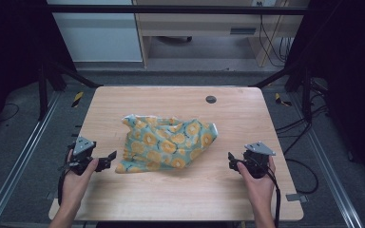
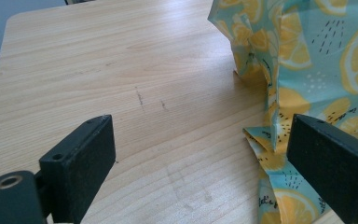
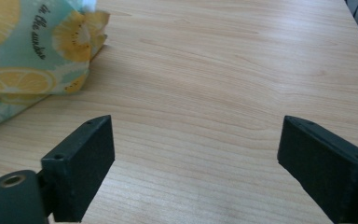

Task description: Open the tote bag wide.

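A crumpled teal cloth with yellow lemon prints (image 1: 166,142) lies in a heap at the middle of the wooden table (image 1: 180,194). My left gripper (image 1: 111,157) rests at the table's left front, open, its jaws pointing at the cloth's lower left corner. In the left gripper view the cloth (image 2: 307,60) bunches up on the right, its folded edge just ahead of my right-hand jaw; nothing lies between the jaws of the left gripper (image 2: 205,163). My right gripper (image 1: 230,160) stands open off the cloth's right side. In the right gripper view the cloth (image 3: 28,60) sits at the upper left, apart from the right gripper (image 3: 196,163).
A small dark round grommet (image 1: 211,99) is set in the table near its far edge. Black frame rails and cables run along the floor on both sides. Bare wood surrounds the cloth on every side.
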The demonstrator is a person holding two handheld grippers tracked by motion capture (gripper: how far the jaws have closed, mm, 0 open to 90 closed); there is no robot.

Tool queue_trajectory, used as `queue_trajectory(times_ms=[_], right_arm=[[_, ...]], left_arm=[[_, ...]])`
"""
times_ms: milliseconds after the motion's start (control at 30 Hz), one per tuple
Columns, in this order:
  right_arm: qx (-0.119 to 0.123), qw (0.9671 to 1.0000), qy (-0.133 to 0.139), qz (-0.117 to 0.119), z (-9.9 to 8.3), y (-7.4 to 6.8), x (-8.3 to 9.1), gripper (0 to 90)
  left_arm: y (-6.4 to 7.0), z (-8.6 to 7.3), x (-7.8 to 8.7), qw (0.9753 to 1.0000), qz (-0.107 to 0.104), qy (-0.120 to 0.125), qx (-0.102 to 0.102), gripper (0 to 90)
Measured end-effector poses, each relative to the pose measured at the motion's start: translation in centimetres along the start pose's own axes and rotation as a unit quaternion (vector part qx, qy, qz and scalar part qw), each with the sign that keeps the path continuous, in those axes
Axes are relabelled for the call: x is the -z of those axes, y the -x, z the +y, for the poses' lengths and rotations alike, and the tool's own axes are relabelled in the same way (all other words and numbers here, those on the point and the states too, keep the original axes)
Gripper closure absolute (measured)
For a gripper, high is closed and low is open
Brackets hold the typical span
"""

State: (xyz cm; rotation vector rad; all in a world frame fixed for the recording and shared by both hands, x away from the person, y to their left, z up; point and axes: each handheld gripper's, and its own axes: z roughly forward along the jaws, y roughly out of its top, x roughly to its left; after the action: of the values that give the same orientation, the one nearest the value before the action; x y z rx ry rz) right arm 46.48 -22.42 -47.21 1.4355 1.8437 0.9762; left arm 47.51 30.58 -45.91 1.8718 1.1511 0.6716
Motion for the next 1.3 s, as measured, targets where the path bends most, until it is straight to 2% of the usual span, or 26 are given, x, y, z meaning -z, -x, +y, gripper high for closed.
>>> queue_trajectory(times_ms=[167,200,467,633,767,900,1067,1133,1300], right_arm=[[0.006,0.9999,-0.009,0.012,0.2,-0.2,0.0,11.1],[0.013,0.9997,-0.006,0.019,0.7,-0.4,0.3,11.7],[0.028,0.998,0.009,0.056,4.1,-1.1,1.5,14.5],[0.047,0.9957,0.014,0.079,6.6,-2.2,1.5,17.7],[0.055,0.9931,0.01,0.103,8.4,-3.5,0.9,20.1],[0.069,0.9903,-0.008,0.12,10.4,-5.0,0.1,20.2],[0.079,0.9886,-0.034,0.124,12.8,-6.8,-1.4,20.2],[0.089,0.9878,-0.043,0.12,13.7,-7.4,-2.3,21.2],[0.085,0.9841,-0.084,0.132,15.1,-8.6,-4.9,22.5]], left_arm=[[0.3,0.1,0.0,1.0,0.003,0.001,-0.005,7.5],[0.4,0.1,0.0,1.0,0.006,0.002,-0.007,7.6],[0.3,0.0,0.1,1.0,0.009,0.002,-0.003,7.6],[0.2,0.0,0.3,0.9999,0.012,0.006,-0.001,7.6],[0.2,-0.1,0.1,0.9999,0.01,0.003,-0.001,7.6],[0.4,-0.1,0.1,1.0,0.008,0.002,-0.003,7.6],[0.6,0.0,0.1,0.9998,0.007,-0.002,-0.019,7.6],[0.6,0.0,0.1,0.9998,0.006,-0.005,-0.018,7.5],[0.3,-0.1,0.0,0.9998,0.001,-0.016,-0.011,7.6]])
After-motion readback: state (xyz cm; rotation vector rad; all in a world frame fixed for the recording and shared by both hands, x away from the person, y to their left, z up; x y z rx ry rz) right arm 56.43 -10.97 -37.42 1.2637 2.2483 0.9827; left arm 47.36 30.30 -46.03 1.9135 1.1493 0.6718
